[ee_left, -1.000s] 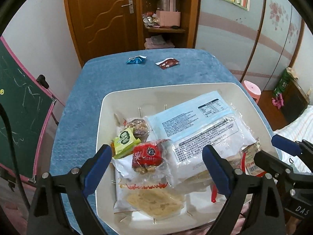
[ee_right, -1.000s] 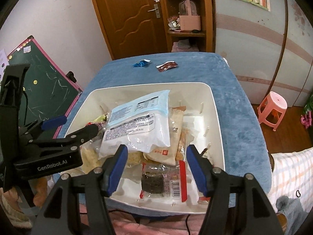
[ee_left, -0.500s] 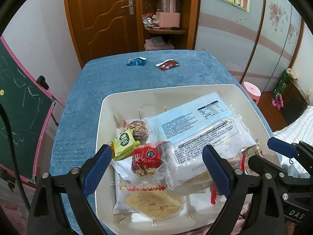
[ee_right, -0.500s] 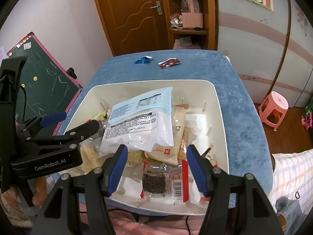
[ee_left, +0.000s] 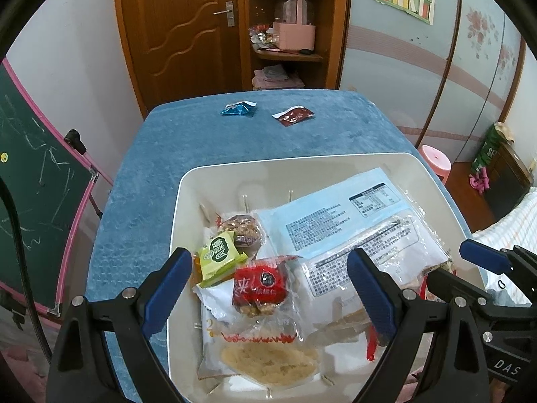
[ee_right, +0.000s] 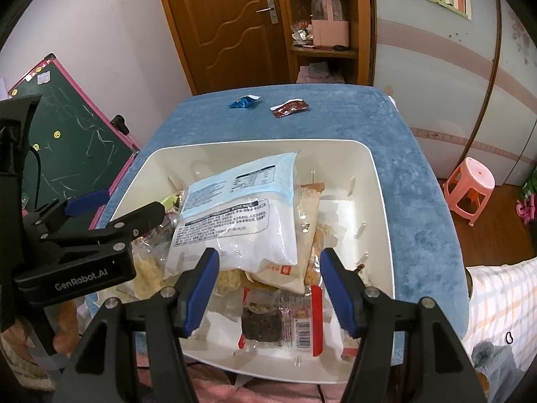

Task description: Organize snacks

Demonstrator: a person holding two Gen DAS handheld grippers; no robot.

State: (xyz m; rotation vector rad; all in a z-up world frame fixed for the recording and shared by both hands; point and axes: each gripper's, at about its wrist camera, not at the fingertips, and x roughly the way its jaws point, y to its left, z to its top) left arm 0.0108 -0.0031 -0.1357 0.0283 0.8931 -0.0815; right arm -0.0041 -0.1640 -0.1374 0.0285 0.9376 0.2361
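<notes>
Hovering unchanged, I am keeping my left gripper (ee_left: pixel 268 288) and right gripper (ee_right: pixel 268 287) released over the snack-filled white bin (ee_left: pixel 214 176); blue wrapper (ee_left: pixel 239 108) is lying at twelve o'clock.

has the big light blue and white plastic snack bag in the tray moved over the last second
No. In the right wrist view the big light blue and white plastic snack bag lies on the same snacks, at the same angle to the white tray's far rim; only the camera shifted slightly.
</notes>
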